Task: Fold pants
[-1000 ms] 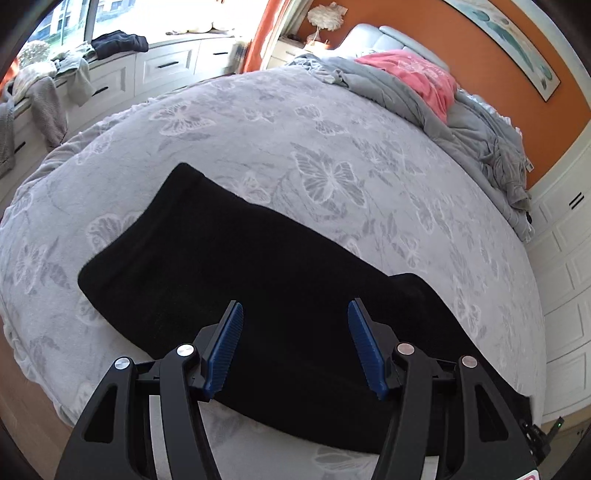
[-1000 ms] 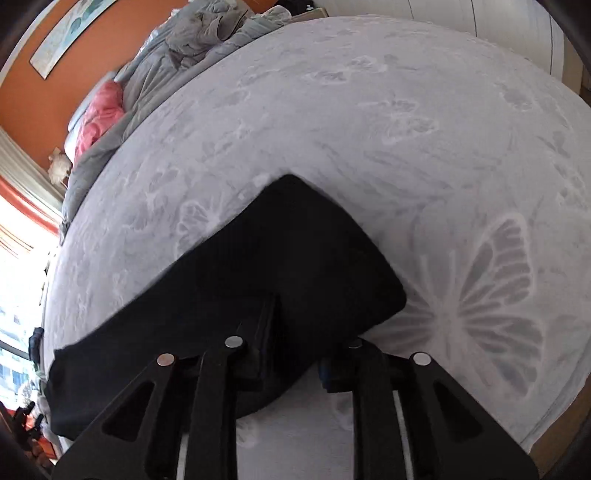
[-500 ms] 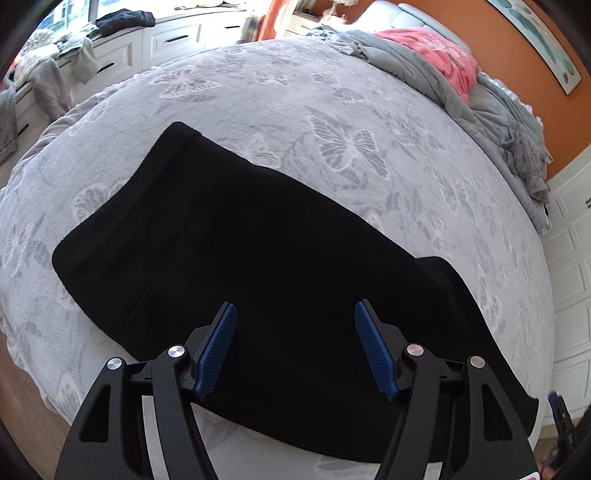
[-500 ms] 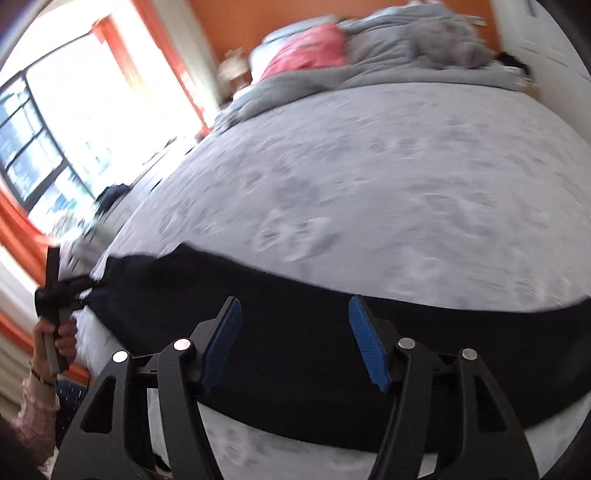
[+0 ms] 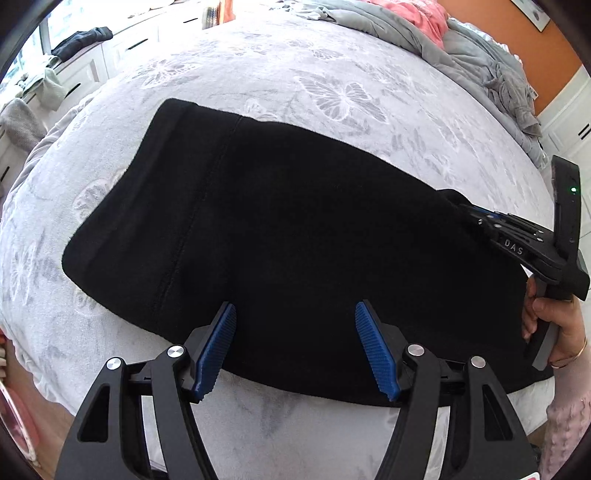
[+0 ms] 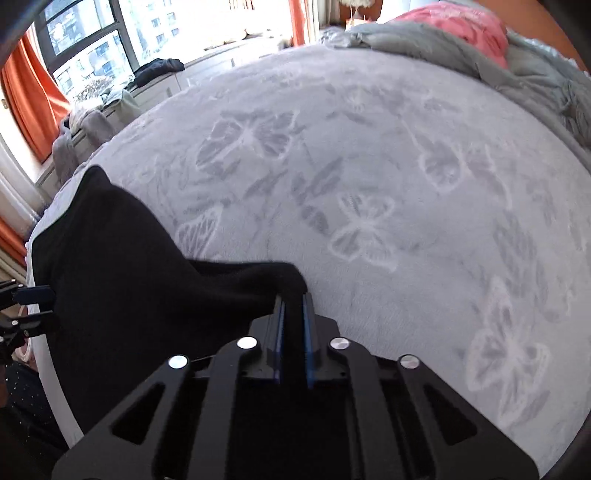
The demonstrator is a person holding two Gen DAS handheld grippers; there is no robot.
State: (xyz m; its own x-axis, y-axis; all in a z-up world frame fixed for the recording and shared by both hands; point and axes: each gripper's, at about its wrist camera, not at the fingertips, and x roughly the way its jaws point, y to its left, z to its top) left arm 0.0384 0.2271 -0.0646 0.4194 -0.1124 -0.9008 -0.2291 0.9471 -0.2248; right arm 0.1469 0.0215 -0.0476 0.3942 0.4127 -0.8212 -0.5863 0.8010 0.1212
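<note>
Black pants (image 5: 295, 236) lying flat across the near edge of a grey butterfly-print bed (image 5: 332, 92)

The left gripper (image 5: 295, 350) is hovering over the near hem, blue pads standing apart with nothing between them. The right gripper (image 6: 293, 317), having just been closing, is clamping the far right corner of the pants, a hand (image 5: 554, 325) gripping its handle

We are in a home bedroom. Ahead of the claw spreads a bed (image 5: 369, 92) under a grey butterfly-patterned blanket, with a crumpled grey duvet (image 6: 461, 55) and what seems to be a pink pillow (image 6: 469, 26) at its far end. Beyond-left stand a window (image 6: 92, 44), orange curtains (image 6: 29, 92) and white drawers (image 5: 122, 51) strewn with clothes.
</note>
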